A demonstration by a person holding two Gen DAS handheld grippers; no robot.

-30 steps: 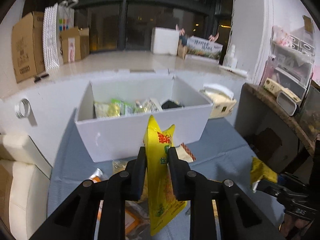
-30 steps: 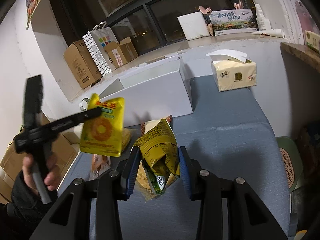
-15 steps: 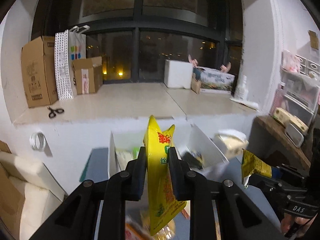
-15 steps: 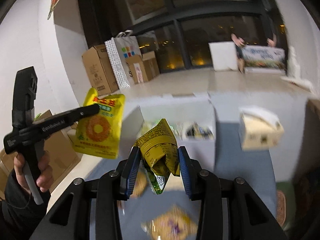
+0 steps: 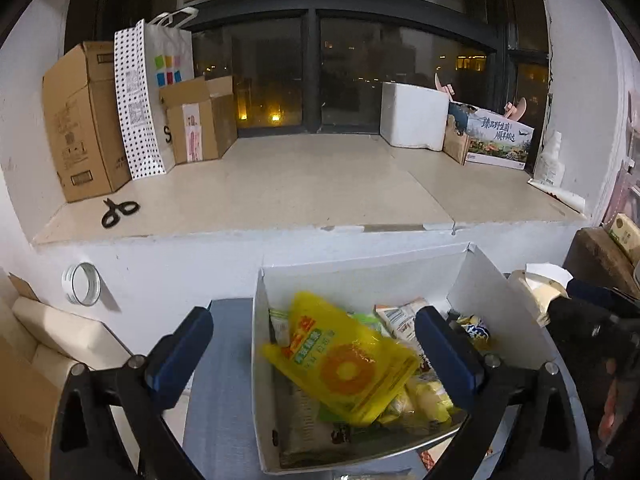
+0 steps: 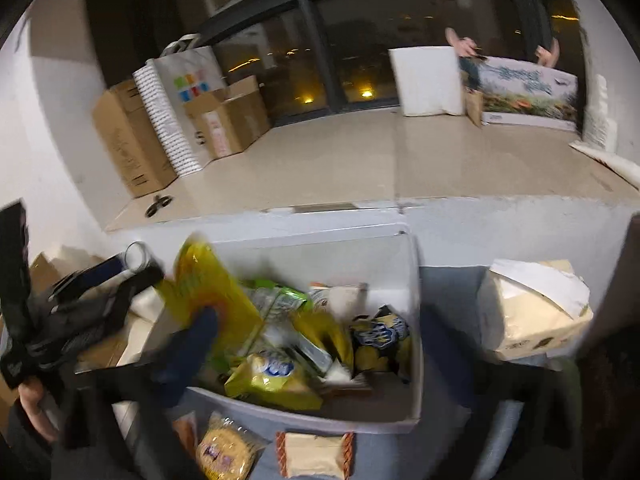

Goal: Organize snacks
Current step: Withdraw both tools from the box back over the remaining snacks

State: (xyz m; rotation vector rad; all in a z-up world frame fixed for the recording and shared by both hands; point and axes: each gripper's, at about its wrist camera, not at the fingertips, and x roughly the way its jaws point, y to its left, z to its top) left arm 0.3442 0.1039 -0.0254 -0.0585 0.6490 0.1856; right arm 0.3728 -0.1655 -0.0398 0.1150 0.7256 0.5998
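A white box [image 5: 360, 280] stands on the blue cloth against the wall, with several snack packets in it. My left gripper [image 5: 312, 318] hangs over the box, its jaws opening wide. The yellow packet with an orange ring [image 5: 344, 364] lies loose below them on the pile. In the right wrist view, which is blurred, my right gripper [image 6: 320, 336] is also over the box with its jaws opening. A yellow packet [image 6: 324, 330] lies free between its fingers on the snacks. The left gripper [image 6: 92, 288] shows at the left there, beside the ringed yellow packet [image 6: 208, 292].
A tissue box [image 6: 532, 320] stands right of the white box. Loose snacks [image 6: 224, 452] [image 6: 316, 454] lie on the cloth in front. The sill behind carries cardboard boxes [image 5: 80, 120], scissors [image 5: 118, 212] and a white foam box [image 5: 412, 116]. A tape roll [image 5: 82, 283] hangs on the wall.
Both grippers moved forward and up over the white box and went from shut to wide open. Each let go of its yellow packet, which dropped into the box.
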